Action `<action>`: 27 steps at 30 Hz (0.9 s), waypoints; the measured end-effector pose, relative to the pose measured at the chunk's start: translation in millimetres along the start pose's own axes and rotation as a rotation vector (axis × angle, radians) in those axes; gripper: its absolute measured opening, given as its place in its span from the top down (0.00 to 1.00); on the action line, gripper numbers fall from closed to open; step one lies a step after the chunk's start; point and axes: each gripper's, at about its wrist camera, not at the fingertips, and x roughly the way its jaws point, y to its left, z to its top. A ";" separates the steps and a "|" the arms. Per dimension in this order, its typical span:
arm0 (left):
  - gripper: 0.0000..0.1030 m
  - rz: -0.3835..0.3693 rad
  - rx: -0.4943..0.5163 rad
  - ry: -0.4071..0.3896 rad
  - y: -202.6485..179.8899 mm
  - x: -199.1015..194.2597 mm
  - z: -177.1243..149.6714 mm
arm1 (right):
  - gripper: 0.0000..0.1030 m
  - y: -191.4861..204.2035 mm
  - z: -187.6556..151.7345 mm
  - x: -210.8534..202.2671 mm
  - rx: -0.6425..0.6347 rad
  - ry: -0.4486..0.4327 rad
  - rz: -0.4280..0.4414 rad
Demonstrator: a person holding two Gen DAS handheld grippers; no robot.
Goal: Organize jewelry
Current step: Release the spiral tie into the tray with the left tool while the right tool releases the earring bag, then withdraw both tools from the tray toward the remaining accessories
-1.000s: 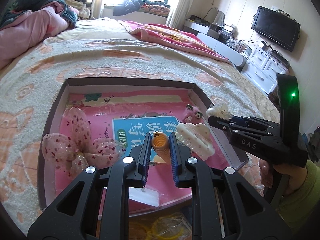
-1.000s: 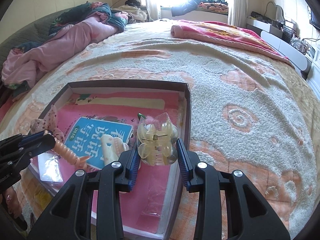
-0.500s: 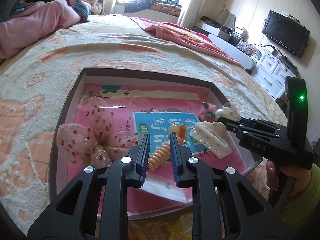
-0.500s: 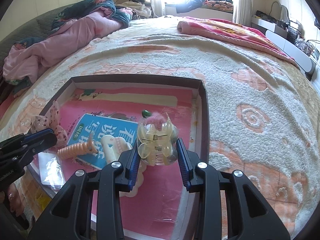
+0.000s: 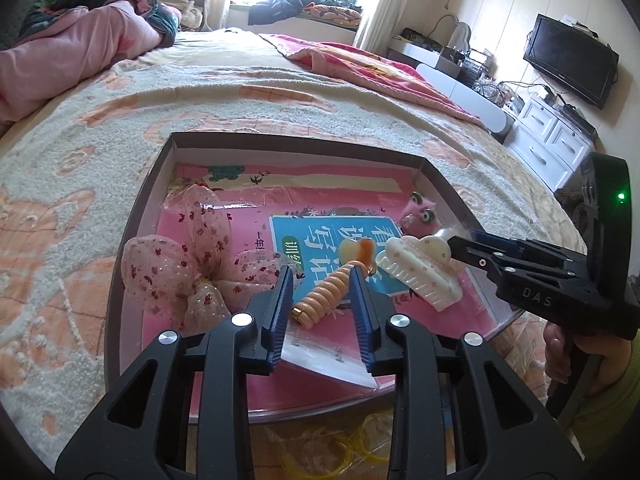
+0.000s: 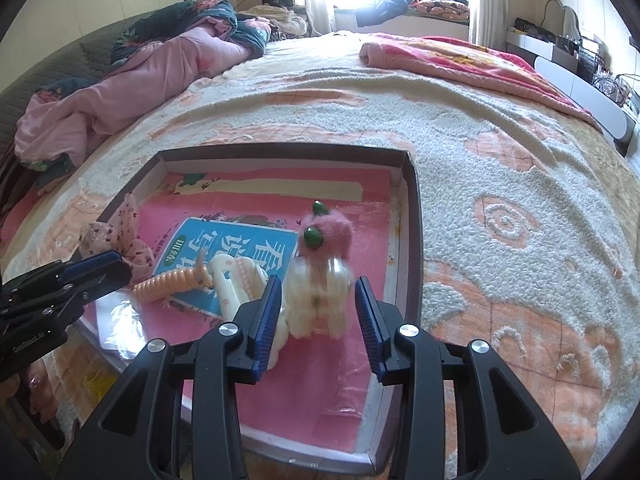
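Observation:
A shallow box [image 5: 160, 168] with a pink and blue booklet on its floor lies on the bed. In it are a sheer pink bow [image 5: 192, 264], an orange spiral hair tie [image 5: 328, 292], a cream claw clip [image 5: 420, 272] and a pink fuzzy clip with green eyes [image 6: 324, 232]. My left gripper [image 5: 322, 312] is open above the spiral hair tie, which lies loose on the booklet. My right gripper [image 6: 316, 316] is open; a translucent yellow claw clip [image 6: 316, 300] shows blurred between its fingers, free of the pads.
The box [image 6: 412, 208] sits near the bed's front edge on a cream and peach blanket [image 6: 500, 184]. A plastic bag with yellow bands [image 5: 360, 448] lies below the box. Pink bedding [image 5: 72, 44] is heaped at the far left. A TV [image 5: 568, 60] and white drawers stand at the right.
My left gripper opened and let go of the spiral hair tie, which now lies in the box. My right gripper opened and the translucent clip has come free of its pads.

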 end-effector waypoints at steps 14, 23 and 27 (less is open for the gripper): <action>0.45 0.036 0.003 -0.057 -0.6 -29.5 -4.3 | 0.44 3.7 -10.6 -45.0 -0.026 -0.077 0.010; 0.19 0.067 0.012 -0.094 -9.2 -54.6 -8.5 | 0.33 7.2 -19.6 -70.7 -0.027 -0.116 0.014; 0.14 0.078 0.015 -0.097 -12.1 -62.5 -13.0 | 0.30 10.0 -23.6 -78.9 -0.031 -0.124 0.020</action>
